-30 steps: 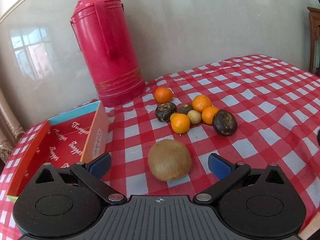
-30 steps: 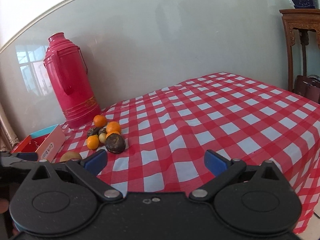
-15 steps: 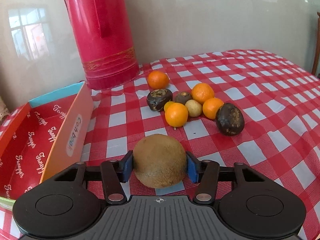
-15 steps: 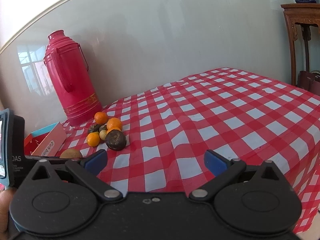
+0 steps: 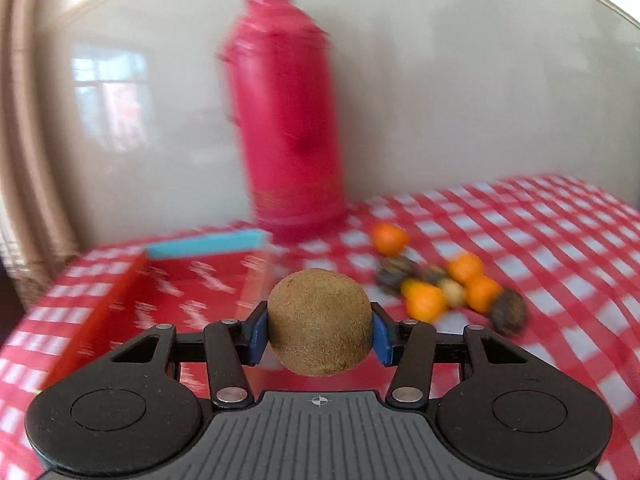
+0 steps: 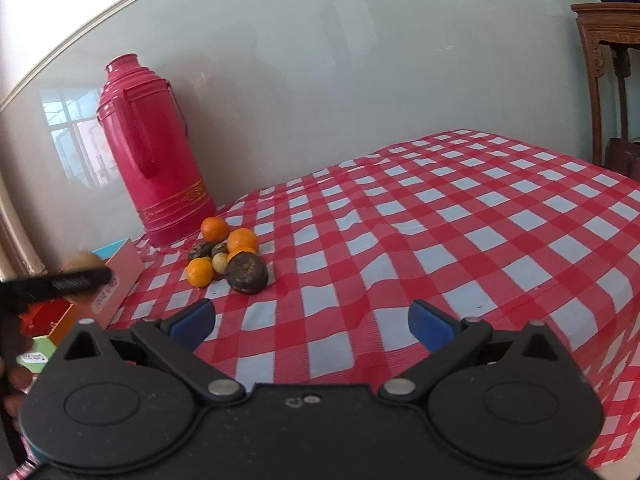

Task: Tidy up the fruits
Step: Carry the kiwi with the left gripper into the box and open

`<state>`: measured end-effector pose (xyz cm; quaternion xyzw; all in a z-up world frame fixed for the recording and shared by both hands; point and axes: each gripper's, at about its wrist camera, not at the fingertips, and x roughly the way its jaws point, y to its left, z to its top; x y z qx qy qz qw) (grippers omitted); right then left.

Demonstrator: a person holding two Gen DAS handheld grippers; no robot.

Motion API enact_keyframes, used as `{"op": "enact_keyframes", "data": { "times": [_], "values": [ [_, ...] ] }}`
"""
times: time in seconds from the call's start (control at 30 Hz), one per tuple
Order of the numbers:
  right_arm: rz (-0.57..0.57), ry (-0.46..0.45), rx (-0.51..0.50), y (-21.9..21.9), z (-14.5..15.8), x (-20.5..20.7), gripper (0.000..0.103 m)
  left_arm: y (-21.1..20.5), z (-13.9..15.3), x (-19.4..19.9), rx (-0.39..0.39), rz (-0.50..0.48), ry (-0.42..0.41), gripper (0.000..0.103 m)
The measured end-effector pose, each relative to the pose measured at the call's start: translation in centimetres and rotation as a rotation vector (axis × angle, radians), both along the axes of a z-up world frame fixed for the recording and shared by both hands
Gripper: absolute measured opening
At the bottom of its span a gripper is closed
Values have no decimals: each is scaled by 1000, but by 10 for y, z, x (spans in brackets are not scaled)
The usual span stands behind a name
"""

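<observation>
My left gripper (image 5: 319,330) is shut on a brown kiwi (image 5: 320,320) and holds it in the air beside the red box (image 5: 192,280). The kiwi (image 6: 82,261) also shows in the right wrist view, above the box's edge (image 6: 120,276), held by the left gripper. A cluster of small oranges (image 6: 242,239), dark round fruits (image 6: 246,272) and a small yellowish fruit (image 6: 220,263) lies on the checked cloth; it also shows blurred in the left wrist view (image 5: 464,288). My right gripper (image 6: 312,322) is open and empty, in front of the cluster.
A tall red thermos (image 6: 154,148) stands against the wall behind the fruit, also in the left wrist view (image 5: 288,120). The red-and-white checked tablecloth (image 6: 460,220) stretches to the right. A wooden stand (image 6: 600,60) is at the far right.
My left gripper closed on the kiwi, lifted it off the cloth and swung left toward the red box. The right gripper stayed open and shifted slightly.
</observation>
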<state>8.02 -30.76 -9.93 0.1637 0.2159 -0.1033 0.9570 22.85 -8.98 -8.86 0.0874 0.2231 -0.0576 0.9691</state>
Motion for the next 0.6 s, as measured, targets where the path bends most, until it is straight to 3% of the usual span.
{"op": "enact_keyframes", "data": {
  "times": [0.13, 0.37, 0.53, 0.6],
  "values": [
    [21, 5, -8, 9, -1, 5, 98, 40, 6, 9, 13, 114, -19, 51],
    [60, 17, -20, 25, -3, 12, 98, 107, -14, 39, -16, 286, 79, 51],
    [79, 29, -31, 33, -4, 18, 98, 128, -29, 55, -65, 357, 167, 51],
    [89, 33, -39, 37, -5, 20, 98, 128, -32, 53, -58, 372, 164, 51]
  ]
}}
